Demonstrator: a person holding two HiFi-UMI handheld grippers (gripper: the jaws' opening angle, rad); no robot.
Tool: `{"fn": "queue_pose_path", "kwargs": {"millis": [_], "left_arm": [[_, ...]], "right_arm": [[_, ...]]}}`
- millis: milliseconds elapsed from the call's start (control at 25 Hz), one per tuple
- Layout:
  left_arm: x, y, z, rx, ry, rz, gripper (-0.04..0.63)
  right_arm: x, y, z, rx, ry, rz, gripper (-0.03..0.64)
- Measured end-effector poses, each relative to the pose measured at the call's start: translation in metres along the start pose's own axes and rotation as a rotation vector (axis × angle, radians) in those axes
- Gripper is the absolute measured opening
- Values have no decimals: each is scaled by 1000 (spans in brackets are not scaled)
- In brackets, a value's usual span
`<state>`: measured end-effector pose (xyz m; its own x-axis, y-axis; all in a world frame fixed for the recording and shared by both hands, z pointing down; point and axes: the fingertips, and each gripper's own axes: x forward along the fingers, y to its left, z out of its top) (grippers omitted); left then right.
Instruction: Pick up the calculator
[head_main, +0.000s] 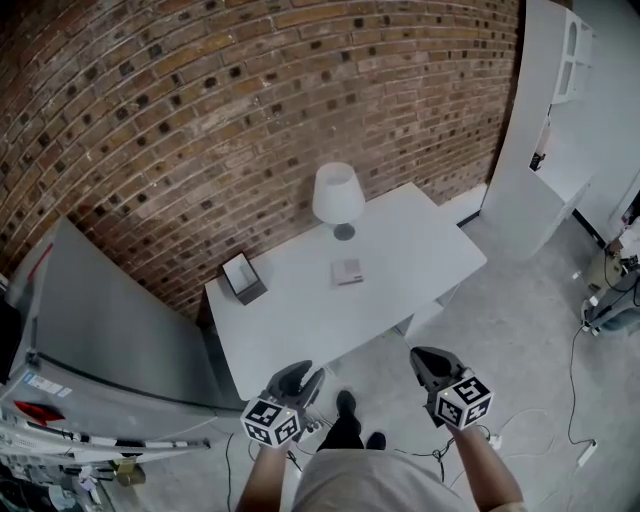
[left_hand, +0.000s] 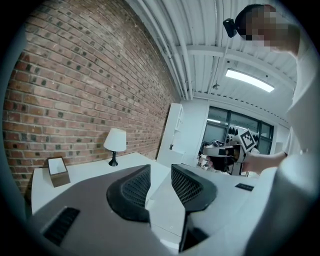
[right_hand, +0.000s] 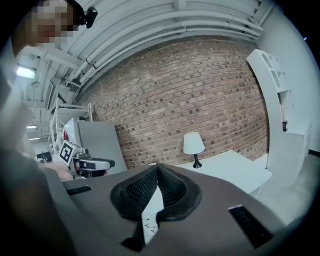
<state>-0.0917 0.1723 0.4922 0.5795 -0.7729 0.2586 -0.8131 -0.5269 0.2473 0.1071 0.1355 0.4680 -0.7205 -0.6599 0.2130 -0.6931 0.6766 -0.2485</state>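
Note:
The calculator (head_main: 347, 271), a small flat pinkish-grey slab, lies near the middle of the white table (head_main: 420, 245) in the head view. Both grippers hang in front of the table's near edge, well short of it. My left gripper (head_main: 303, 378) (left_hand: 160, 174) is open, with a clear gap between its black ribbed pads and nothing in it. My right gripper (head_main: 424, 358) (right_hand: 157, 171) is shut and empty, its pads meeting at the tips. Neither gripper view shows the calculator.
A white lamp (head_main: 338, 197) stands at the table's back edge by the brick wall. A small open box (head_main: 243, 277) sits at the table's left end. A grey cabinet (head_main: 110, 330) stands left of the table, a white shelf unit (head_main: 545, 130) to the right. Cables (head_main: 585, 450) lie on the floor.

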Motion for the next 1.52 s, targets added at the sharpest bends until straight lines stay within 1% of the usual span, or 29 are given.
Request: {"fn": "queue_pose_path", "kwargs": {"millis": [320, 560, 840, 1000, 1160, 1320, 1520], "left_arm": [[43, 51, 11, -8, 13, -39, 149], [88, 92, 24, -24, 33, -104, 156], [129, 142, 32, 17, 87, -158, 156], [147, 164, 32, 23, 108, -183, 161], [162, 182, 32, 40, 131, -191, 168], [178, 191, 25, 49, 159, -189, 169], [202, 196, 13, 70, 195, -163, 178]], "right_arm": [[59, -29, 9, 5, 20, -33, 12], [108, -57, 15, 16, 47, -67, 12], [157, -80, 11, 12, 91, -130, 12], [180, -91, 6, 39, 106, -149, 12], [202, -99, 5, 33, 133, -151, 12], [216, -110, 3, 44, 151, -147, 12], [232, -130, -4, 51, 195, -114, 12]]}}
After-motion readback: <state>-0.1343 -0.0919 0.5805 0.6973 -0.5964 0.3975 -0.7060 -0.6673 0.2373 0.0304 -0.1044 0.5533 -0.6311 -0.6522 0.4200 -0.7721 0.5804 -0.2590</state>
